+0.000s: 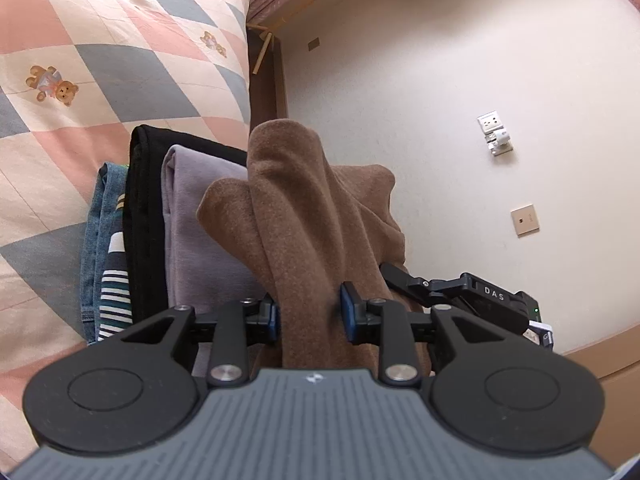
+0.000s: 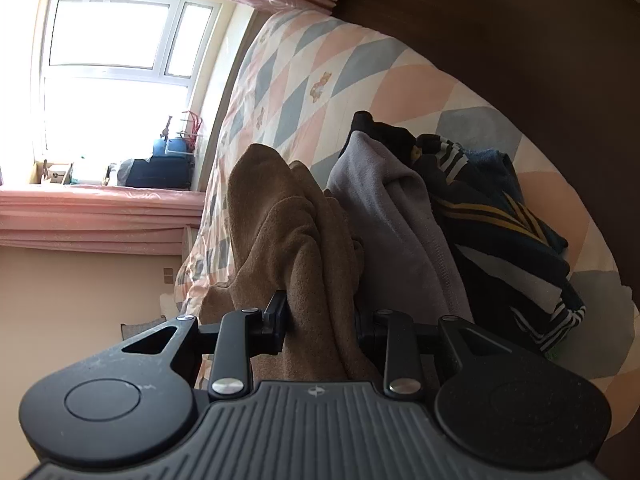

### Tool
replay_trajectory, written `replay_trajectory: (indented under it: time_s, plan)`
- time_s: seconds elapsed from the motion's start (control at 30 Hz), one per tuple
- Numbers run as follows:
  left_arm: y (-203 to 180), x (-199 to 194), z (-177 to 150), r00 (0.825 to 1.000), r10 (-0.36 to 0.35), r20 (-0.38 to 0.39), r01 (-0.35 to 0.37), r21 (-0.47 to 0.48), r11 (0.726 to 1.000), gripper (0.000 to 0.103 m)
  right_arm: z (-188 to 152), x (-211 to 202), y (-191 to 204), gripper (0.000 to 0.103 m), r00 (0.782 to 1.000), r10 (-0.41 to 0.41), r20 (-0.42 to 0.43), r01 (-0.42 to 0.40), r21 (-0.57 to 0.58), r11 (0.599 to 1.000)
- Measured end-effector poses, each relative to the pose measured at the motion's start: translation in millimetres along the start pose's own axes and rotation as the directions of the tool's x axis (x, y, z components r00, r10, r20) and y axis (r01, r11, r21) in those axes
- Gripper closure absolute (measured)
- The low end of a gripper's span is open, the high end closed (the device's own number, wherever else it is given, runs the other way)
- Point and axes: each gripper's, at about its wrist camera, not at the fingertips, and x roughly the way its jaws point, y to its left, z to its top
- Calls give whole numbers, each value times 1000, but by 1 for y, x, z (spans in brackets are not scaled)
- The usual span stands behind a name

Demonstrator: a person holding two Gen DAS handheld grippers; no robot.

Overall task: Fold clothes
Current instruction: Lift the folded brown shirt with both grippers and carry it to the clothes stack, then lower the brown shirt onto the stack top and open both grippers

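Brown garment pinched in both left gripper and right gripper, above folded stack. To be lowered level, edges aligned, then released together.

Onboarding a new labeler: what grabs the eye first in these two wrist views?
The brown fleece garment dominates both views, bunched upward and pinched between the jaws of the left gripper and the right gripper. Beside it a stack of folded clothes, lilac, black, denim and striped, lies on the pink, grey and cream teddy-bear quilt. In the right wrist view a bright window glares at upper left.
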Motion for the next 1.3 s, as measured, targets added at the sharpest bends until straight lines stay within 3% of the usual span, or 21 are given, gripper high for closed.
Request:
replay_trajectory:
  time_s: [0.17, 0.33, 0.47, 0.5, 0.57, 0.67, 0.73, 0.8, 0.87, 1.0, 1.07, 1.2, 1.3]
  plan:
    - [14, 1, 0, 1000, 10, 5, -10, -29, 1000, 67, -5, 1, -4, 59, 1000, 10, 30, -9, -22, 1000]
    - [7, -16, 4, 998, 37, 45, -37, 5, 999, 65, -10, -11, 8, 58, 994, -29, 108, 39, -92, 995]
    - [-4, -55, -5, 990, 47, 136, -56, 62, 997, 68, -23, -53, 40, 58, 951, -44, 305, 134, -283, 950]
    - [-9, -64, -8, 989, 33, 141, -47, 96, 994, 70, -32, -64, 51, 58, 941, -24, 338, 155, -365, 918]
    - [-21, -73, -19, 992, 9, 124, -31, 181, 983, 77, -54, -77, 73, 58, 932, 14, 362, 197, -540, 818]
    - [-35, -74, -38, 997, -15, 76, -9, 299, 954, 83, -95, -69, 84, 61, 947, 7, 323, 241, -721, 650]
    - [-37, -62, -46, 999, 3, 32, -14, 354, 935, 84, -121, -55, 82, 64, 952, -27, 305, 271, -800, 536]
    - [-36, -50, -54, 999, 45, 14, -47, 421, 906, 85, -138, -34, 70, 64, 936, -107, 334, 346, -829, 440]
    - [-33, -37, -63, 994, 109, 17, -104, 485, 869, 84, -148, -23, 56, 64, 915, -130, 381, 402, -841, 362]
    - [-19, -11, -70, 972, 233, 36, -217, 525, 823, 86, -144, -12, 43, 61, 908, -155, 390, 420, -843, 336]
    - [-18, -9, -70, 972, 232, 39, -217, 531, 819, 86, -147, -4, 43, 61, 896, -167, 411, 443, -847, 295]
    - [-25, -15, -67, 971, 231, 65, -229, 542, 809, 86, -144, -2, 47, 60, 892, -159, 424, 453, -829, 329]
    - [-29, -23, -59, 969, 237, 70, -239, 514, 824, 86, -141, -5, 55, 58, 897, -156, 414, 442, -823, 358]
